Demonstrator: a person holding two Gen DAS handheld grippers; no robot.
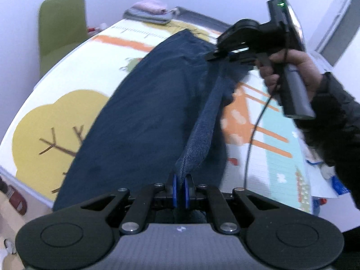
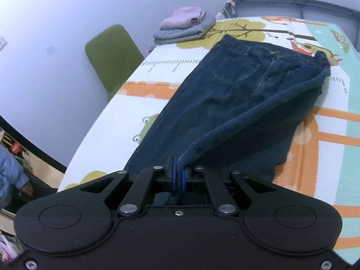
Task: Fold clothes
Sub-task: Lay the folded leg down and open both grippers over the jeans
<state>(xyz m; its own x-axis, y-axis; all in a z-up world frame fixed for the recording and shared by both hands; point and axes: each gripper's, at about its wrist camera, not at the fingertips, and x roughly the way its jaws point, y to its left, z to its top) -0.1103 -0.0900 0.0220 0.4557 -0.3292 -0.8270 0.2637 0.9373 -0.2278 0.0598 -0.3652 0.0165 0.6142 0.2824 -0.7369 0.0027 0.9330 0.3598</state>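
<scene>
Jeans [image 2: 227, 103] lie on the mat [image 2: 126, 121], folded clothes [image 2: 184, 25] stacked behind them, chair [image 2: 112, 56] left.

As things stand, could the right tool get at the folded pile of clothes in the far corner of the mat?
Probably not yet. The right tool is shut on the jeans, so it is occupied, and the folded pile lies beyond them at the far corner of the mat. Nothing else blocks the way.

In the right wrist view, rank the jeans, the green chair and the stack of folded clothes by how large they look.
1. jeans, by far the largest.
2. green chair.
3. stack of folded clothes, smallest.
The stack lies farthest from the camera, which shrinks it; the chair's lead is apparent only.
</scene>
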